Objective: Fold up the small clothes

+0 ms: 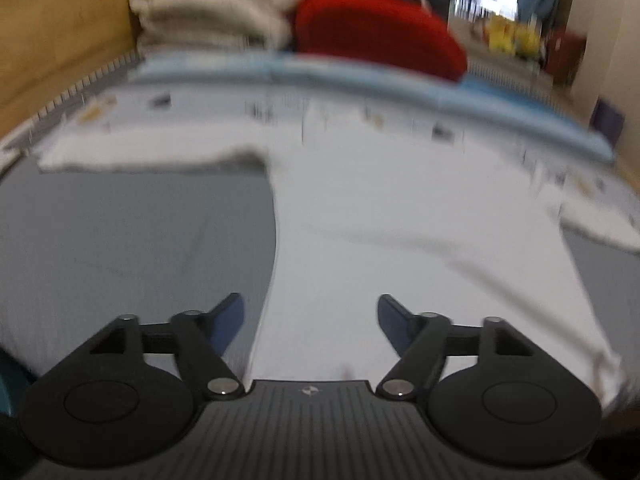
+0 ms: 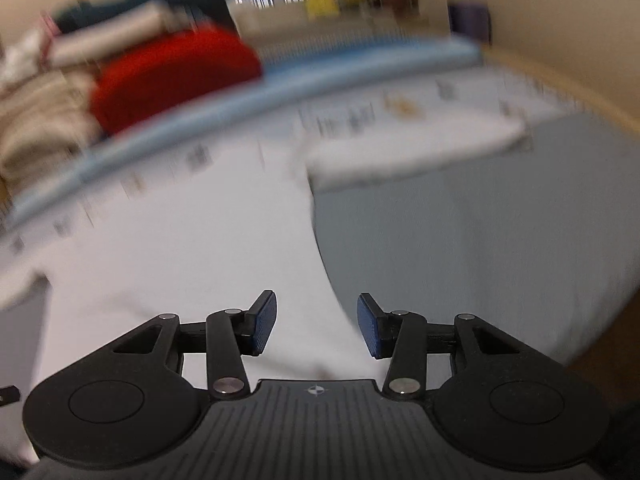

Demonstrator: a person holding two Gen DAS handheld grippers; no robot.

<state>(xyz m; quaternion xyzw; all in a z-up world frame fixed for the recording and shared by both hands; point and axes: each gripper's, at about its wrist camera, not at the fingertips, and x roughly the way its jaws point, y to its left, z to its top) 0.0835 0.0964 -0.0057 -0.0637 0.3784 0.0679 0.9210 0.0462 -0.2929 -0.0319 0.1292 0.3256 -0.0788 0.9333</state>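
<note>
Two open grippers face one white garment. From the left wrist camera, the left gripper [image 1: 310, 322] has its blue pads spread wide with nothing between them, released over the near left edge of the white T-shirt [image 1: 400, 240]. The shirt lies flat on the grey table [image 1: 120, 240], hem towards the camera, one sleeve [image 1: 152, 152] stretched out to the left. Blur makes the small printed marks across its top unreadable. To fold well from here, I would judge it best to take the sleeve or side edge low, close to the table, and carry it across in one even sweep so no crease gets trapped.

From the right wrist camera, the right gripper [image 2: 316, 326] is likewise released, jaws parted and empty, set over the shirt's other side edge, with the second sleeve [image 2: 412, 152] running off to the right.

Beyond the shirt lies a light blue folded cloth [image 1: 400, 84], then a red garment [image 1: 372, 28] and a cream stack [image 1: 216, 4], probably towels. The room behind is bright, with a window and teal curtain.
</note>
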